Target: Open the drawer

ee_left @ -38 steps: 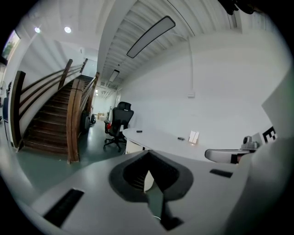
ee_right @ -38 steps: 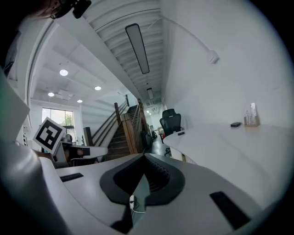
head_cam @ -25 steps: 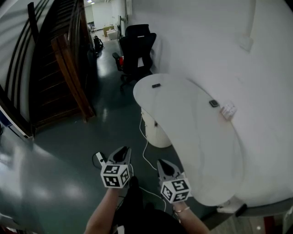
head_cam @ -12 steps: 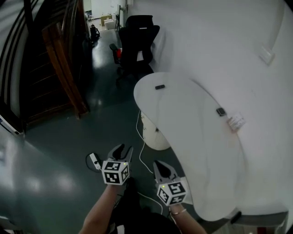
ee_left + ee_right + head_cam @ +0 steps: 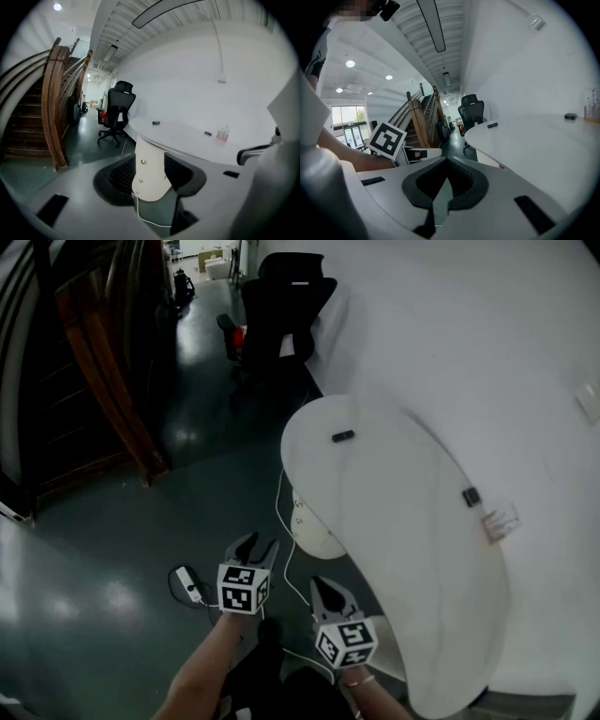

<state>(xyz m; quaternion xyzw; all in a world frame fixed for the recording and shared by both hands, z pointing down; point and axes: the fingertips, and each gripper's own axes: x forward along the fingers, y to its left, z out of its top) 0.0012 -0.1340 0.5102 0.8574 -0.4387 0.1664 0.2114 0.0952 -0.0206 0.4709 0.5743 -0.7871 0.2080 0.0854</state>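
Both empty: left gripper (image 5: 258,545) at 6 o'clock, jaws opening wide; right gripper (image 5: 323,585) at 5 o'clock, squeezed closed. Drawer (image 5: 305,526) under tabletop (image 5: 403,521), at 1 o'clock from left gripper, not touched.

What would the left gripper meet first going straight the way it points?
Most likely the white drawer unit under the desk: it sits centred beyond the left gripper's opening jaws, nothing between them. Depth is hard to judge.

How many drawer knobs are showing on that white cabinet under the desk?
2: the upper knob sits high on the cabinet front, the lower knob just below it. Others further down may be hidden.
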